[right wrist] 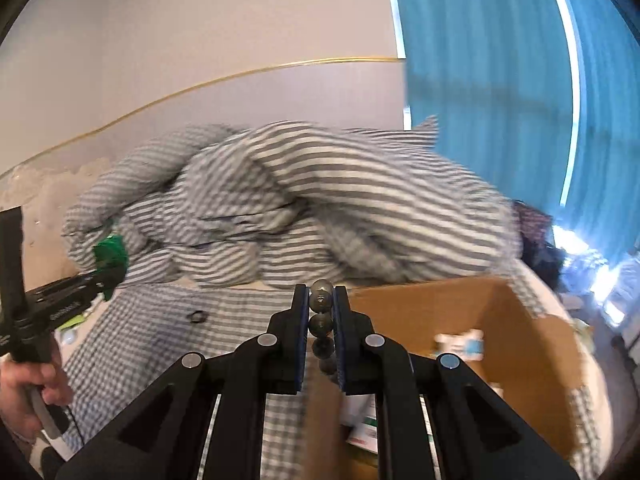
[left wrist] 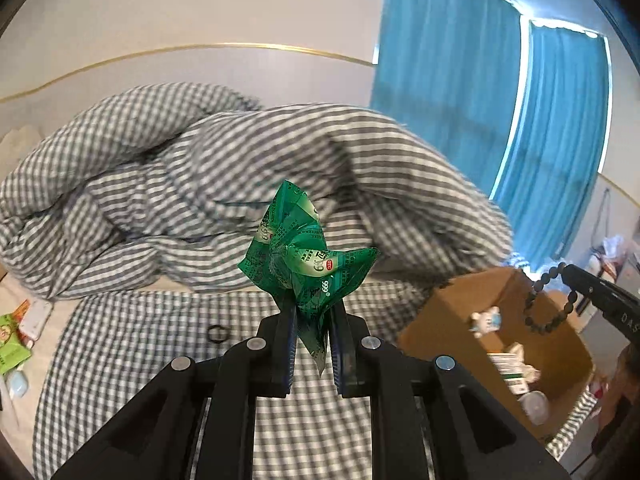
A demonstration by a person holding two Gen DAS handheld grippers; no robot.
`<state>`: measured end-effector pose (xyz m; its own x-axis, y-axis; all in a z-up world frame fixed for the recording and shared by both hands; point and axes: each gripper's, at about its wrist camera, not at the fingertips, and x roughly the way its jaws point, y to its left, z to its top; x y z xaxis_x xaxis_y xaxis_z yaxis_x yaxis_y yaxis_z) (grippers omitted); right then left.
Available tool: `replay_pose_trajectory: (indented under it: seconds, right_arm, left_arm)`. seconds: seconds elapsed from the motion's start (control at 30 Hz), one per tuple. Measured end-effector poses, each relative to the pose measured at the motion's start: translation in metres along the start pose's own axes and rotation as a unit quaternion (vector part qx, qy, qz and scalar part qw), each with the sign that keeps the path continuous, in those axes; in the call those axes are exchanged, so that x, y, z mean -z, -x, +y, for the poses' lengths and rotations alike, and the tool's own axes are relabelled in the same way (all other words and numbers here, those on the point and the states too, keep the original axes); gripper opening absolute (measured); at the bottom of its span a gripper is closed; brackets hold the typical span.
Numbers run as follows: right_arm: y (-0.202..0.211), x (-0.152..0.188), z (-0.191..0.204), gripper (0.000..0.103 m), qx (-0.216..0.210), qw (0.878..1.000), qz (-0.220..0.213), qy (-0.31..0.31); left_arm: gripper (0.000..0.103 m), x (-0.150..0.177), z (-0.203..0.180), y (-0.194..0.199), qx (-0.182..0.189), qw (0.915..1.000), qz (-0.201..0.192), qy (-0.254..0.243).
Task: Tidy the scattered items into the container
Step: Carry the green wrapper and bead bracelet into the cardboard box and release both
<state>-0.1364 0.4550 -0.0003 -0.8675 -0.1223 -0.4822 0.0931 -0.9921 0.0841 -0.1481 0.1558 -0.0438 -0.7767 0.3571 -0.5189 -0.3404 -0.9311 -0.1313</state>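
Observation:
My left gripper [left wrist: 313, 304] is shut on a crumpled green sachet strip [left wrist: 308, 256] and holds it above the checked bed sheet. My right gripper [right wrist: 322, 294] is shut on a dark bead bracelet [right wrist: 321, 322], just over the near edge of the open cardboard box [right wrist: 520, 328]. In the left wrist view the right gripper [left wrist: 568, 272] hangs the bracelet [left wrist: 548, 304] over the box [left wrist: 444, 320], which holds a small toy and packets. The left gripper with the green sachet [right wrist: 110, 254] shows at the left of the right wrist view.
A bunched striped duvet [left wrist: 240, 184] lies behind on the bed. A small black ring [left wrist: 217, 333] lies on the sheet. Green packets and small items [left wrist: 12, 340] lie at the bed's left edge. Blue curtains [left wrist: 500, 100] hang at the right.

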Motion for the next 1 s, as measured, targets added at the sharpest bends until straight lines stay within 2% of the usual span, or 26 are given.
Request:
replay_pose_trajectory:
  seconds: [0.17, 0.53, 0.73, 1.0]
  right_arm:
    - [0.026, 0.002, -0.041, 0.011, 0.043, 0.999, -0.005, -0.01]
    - [0.068, 0.01, -0.083, 0.011, 0.083, 0.996, -0.013, -0.018]
    - [0.066, 0.022, -0.102, 0.011, 0.09, 0.995, 0.007, -0.033]
    - [0.047, 0.035, -0.116, 0.012, 0.093, 0.994, 0.038, -0.045]
  left_arm:
    - [0.014, -0.003, -0.042, 0.003, 0.029, 0.9994, -0.002, -0.018]
    - [0.014, -0.003, -0.13, 0.001, 0.1, 0.9939, 0.009, -0.044]
    - [0.014, -0.001, -0.162, 0.001, 0.121, 0.9906, 0.012, -0.062]
    - [0.014, 0.002, -0.185, 0.0, 0.126, 0.9885, 0.016, -0.082]
